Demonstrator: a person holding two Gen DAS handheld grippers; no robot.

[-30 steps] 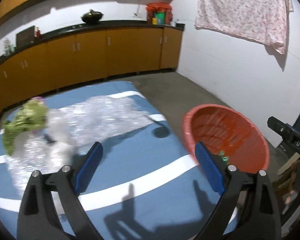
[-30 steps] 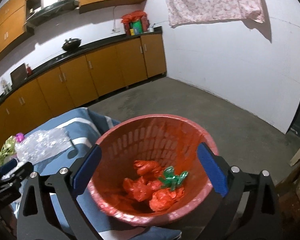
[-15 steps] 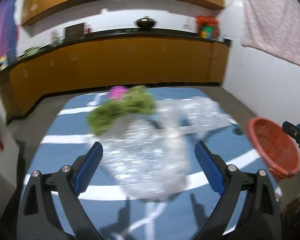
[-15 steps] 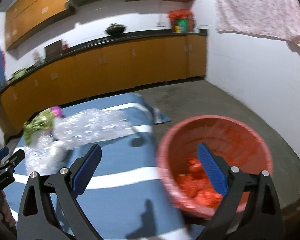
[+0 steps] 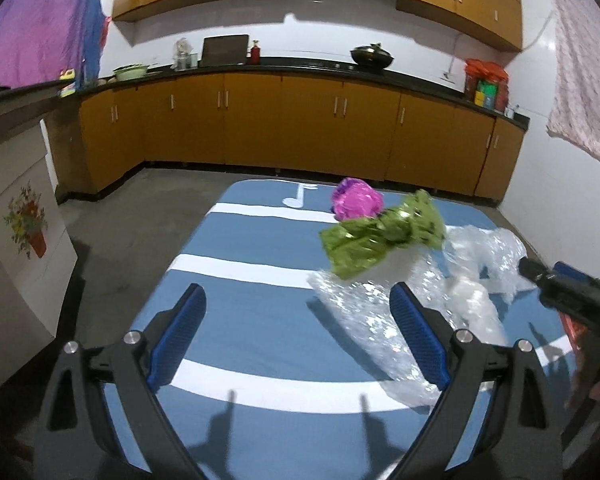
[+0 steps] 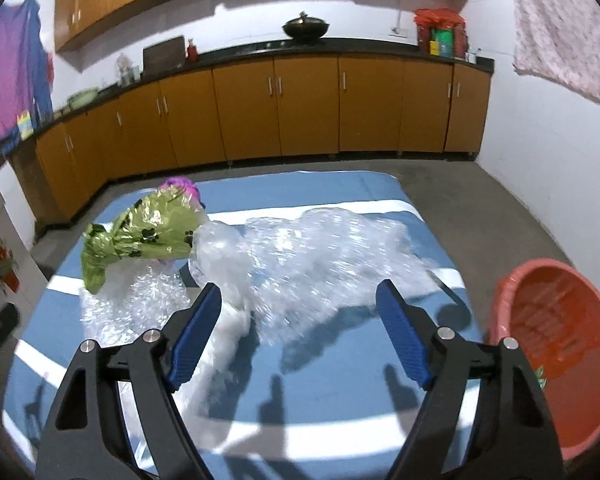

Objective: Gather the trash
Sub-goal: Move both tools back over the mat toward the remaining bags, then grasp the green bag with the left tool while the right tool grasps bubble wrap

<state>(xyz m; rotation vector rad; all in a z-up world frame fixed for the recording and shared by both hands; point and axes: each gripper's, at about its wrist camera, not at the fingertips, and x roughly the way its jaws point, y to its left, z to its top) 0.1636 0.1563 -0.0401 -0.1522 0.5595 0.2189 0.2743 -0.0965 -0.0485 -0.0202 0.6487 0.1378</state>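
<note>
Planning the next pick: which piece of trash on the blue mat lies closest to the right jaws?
The clear bubble wrap, sprawled just ahead of the right gripper; the green foil wrapper and purple wad lie farther back.

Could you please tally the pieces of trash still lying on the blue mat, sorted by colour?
Green foil wrapper: 1
Purple foil ball: 1
Clear bubble wrap: 1 heap, whether one sheet or several cannot be told
Total: 3 on the blue mat
</note>
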